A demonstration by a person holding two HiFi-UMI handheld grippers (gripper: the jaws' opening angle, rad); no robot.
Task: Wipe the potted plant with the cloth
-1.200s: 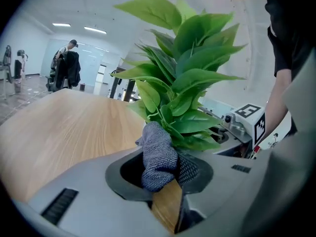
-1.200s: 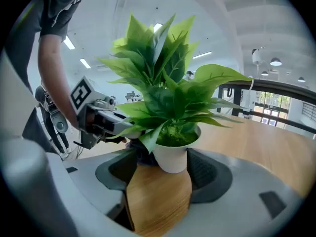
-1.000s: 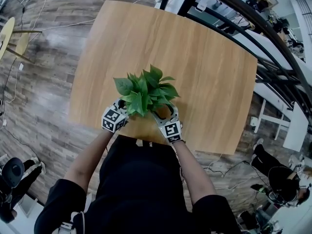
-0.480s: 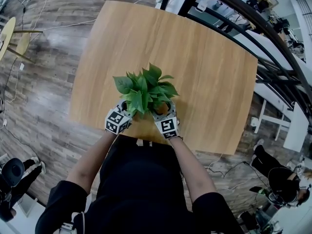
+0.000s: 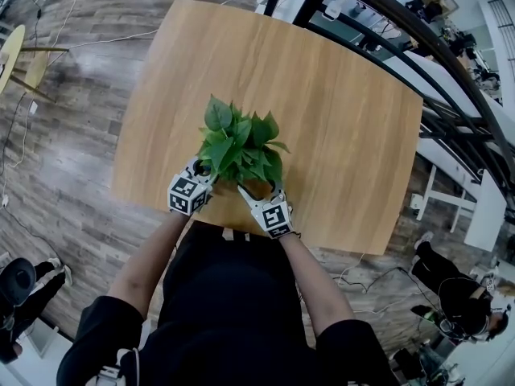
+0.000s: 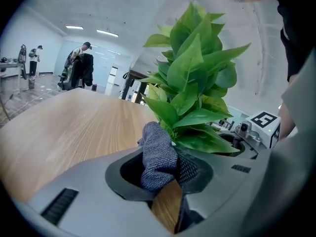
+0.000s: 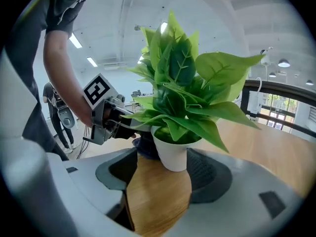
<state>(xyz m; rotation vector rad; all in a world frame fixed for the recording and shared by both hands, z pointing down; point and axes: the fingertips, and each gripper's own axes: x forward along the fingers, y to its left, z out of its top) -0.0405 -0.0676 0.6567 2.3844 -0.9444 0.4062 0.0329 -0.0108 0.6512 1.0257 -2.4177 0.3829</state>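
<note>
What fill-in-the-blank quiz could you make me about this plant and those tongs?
The left tongs grip a grey ____.
The plant grows in a ____ pot.
The pot stands on a ____ table, between the right tongs.
Missing words: cloth; white; wooden.

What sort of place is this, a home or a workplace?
Most likely an open workshop or lab, not a home: long ceiling strip lights, people standing by equipment in the background, and a black metal railing beside the wooden table.
</note>
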